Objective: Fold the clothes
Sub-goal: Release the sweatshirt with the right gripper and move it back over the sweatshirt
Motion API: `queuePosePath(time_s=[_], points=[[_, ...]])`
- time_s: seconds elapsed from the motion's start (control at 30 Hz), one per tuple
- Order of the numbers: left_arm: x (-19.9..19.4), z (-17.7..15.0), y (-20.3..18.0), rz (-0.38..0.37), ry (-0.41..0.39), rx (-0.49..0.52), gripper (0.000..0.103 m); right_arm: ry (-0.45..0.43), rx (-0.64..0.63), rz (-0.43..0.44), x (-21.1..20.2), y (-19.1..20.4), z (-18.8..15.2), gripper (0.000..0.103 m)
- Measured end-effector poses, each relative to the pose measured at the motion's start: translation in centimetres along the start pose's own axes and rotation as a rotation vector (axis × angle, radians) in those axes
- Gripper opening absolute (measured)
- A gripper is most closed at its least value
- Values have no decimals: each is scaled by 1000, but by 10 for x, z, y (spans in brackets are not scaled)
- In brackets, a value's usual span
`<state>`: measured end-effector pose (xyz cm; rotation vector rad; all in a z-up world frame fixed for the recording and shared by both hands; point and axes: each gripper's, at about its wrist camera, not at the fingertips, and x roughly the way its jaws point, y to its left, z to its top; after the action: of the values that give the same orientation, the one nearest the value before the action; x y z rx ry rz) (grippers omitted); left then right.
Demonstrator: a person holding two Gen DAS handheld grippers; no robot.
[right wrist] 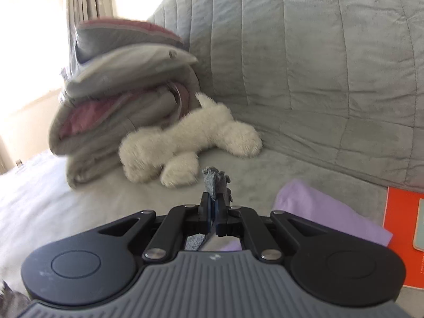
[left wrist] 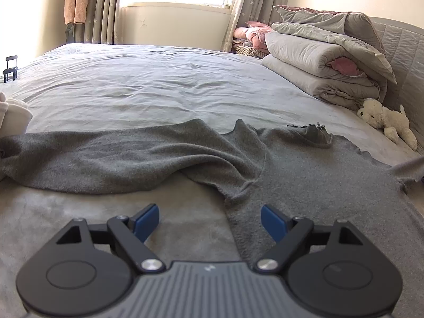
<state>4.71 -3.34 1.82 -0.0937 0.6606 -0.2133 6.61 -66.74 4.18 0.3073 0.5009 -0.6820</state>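
The right gripper [right wrist: 213, 206] pinches a tuft of the grey sweater [left wrist: 304, 175] at frame centre. The left gripper [left wrist: 209, 218] gapes wide, low centre, with the sweater's edge between its jaws.

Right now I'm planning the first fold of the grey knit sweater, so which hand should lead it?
Right, probably. The right tool is already shut on an edge of the grey knit sweater; the left tool hangs open, empty, above the bed.

Folded grey quilts [left wrist: 326, 61] were stacked at the bed's [left wrist: 132, 84] far right corner, a white plush dog [left wrist: 384, 122] beside them by the quilted headboard [right wrist: 318, 53]. Purple cloth [right wrist: 328, 214] and an orange book [right wrist: 402, 228] lay near the right edge.
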Motion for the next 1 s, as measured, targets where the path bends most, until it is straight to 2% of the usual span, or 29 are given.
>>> queuePosePath(time_s=[0.03, 0.07, 0.13, 0.23, 0.27, 0.37, 0.5, 0.57, 0.6, 0.73, 0.9, 1.0], points=[[0, 0, 0, 0, 1, 1, 85, 74, -21, -57, 13, 0, -7, 2], [0, 0, -1, -1, 1, 2, 85, 100, -29, -79, 17, 0, -10, 2], [1, 0, -1, 0, 2, 3, 85, 6, -18, -29, -2, 4, -1, 2], [2, -1, -2, -1, 5, 2, 85, -230, -31, 54, -51, 20, 18, 2], [2, -1, -2, -1, 5, 4, 85, -265, -31, 82, -63, 25, 22, 2], [2, -1, -1, -4, 7, 4, 85, -284, -41, 143, -76, 37, 23, 2], [1, 1, 1, -6, 10, -16, 85, -171, -86, 166, -63, 49, 16, 2], [2, 1, 2, -9, 16, -24, 85, -111, -129, 191, -58, 59, 10, 11], [2, 1, 3, -8, 17, -26, 85, -82, -166, 216, -58, 68, 6, 15], [3, 1, 1, -3, 20, -17, 85, -32, -365, 284, -67, 112, -18, 15], [0, -1, -5, -15, 21, 2, 85, 118, -549, 415, -72, 154, -55, 15], [-1, -2, -7, -1, 17, 10, 78, 175, -682, 495, -81, 171, -79, 15]])
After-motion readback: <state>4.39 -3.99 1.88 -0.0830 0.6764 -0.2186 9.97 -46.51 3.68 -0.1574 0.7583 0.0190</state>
